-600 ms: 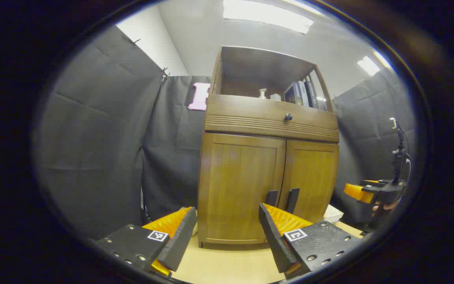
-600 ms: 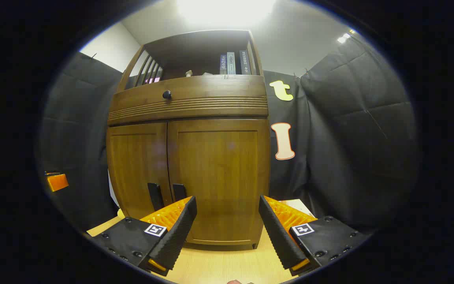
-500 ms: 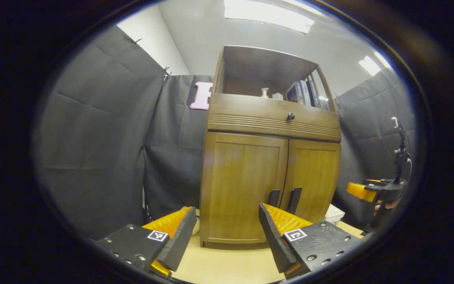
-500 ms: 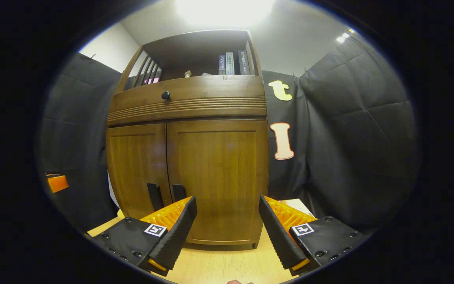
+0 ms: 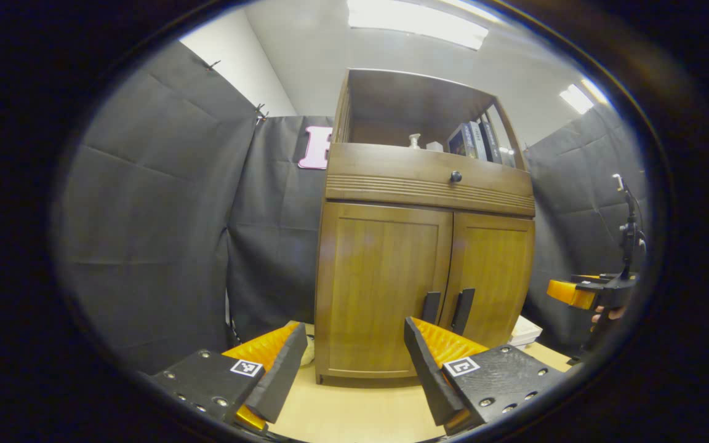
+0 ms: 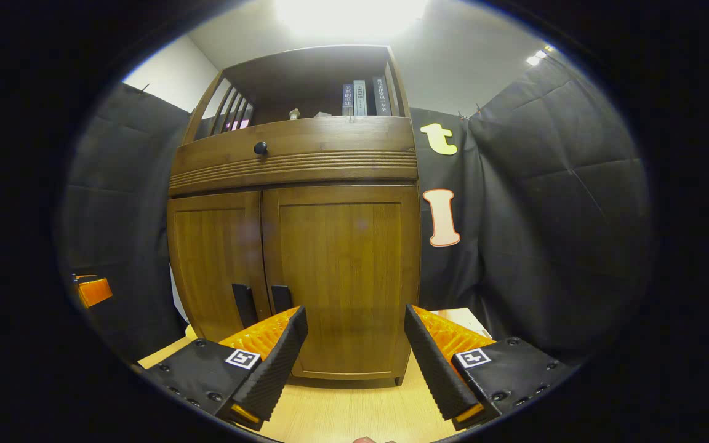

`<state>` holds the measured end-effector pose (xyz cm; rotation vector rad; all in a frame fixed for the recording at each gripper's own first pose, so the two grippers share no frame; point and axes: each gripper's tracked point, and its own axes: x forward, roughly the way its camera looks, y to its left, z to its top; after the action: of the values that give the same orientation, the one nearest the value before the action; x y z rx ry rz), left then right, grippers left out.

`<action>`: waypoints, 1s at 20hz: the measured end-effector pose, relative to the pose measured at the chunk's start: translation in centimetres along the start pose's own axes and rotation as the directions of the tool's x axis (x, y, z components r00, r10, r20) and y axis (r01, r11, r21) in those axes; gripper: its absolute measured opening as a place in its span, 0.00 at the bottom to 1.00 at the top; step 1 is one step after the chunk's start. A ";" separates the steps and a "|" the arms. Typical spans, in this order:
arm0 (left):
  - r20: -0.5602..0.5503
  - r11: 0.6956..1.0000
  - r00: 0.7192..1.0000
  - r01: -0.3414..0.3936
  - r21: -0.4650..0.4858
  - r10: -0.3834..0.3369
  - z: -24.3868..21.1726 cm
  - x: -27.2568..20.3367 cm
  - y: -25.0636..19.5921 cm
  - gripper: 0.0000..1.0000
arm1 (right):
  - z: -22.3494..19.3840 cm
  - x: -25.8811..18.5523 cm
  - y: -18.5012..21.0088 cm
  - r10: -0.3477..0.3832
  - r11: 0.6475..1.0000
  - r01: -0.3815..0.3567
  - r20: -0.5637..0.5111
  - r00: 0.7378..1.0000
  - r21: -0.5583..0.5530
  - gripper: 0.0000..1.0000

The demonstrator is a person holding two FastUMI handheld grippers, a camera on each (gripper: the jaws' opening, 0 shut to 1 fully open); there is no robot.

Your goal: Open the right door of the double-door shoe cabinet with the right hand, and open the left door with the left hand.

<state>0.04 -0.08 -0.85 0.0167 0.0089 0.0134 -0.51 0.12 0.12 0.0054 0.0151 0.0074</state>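
L gripper (image 5: 351, 363): two wedge-shaped fingers w/ ribbed inner pads, ea. on a flat textured plate. Plates carry round screw heads near outer edges, plus one small square black-and-white marker (image 5: 246, 368) per plate. R gripper (image 6: 354, 354): same build, wedge fingers, ribbed pads, screws, square marker (image 6: 475, 357) per plate. In left gripper view, R gripper body also seen farther off w/ slim upright post (image 5: 628, 231) and thin cable on top.
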 end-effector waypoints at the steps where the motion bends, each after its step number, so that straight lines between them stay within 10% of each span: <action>1: 0.000 1.000 1.000 0.000 0.002 0.000 0.0 0.0 0.0 0.89 | 0.1 0.1 0.0 0.000 1.000 0.000 0.000 1.000 0.003 0.99; 20: -0.032 1.000 0.999 -0.001 -0.010 0.001 -1.7 -1.1 -0.7 0.89 | 4.0 6.3 5.5 0.108 0.993 -0.108 0.010 0.994 0.054 0.94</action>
<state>-1.10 -0.73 -2.57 0.0062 0.0408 0.0149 5.78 5.60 4.06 0.0605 0.0079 0.1154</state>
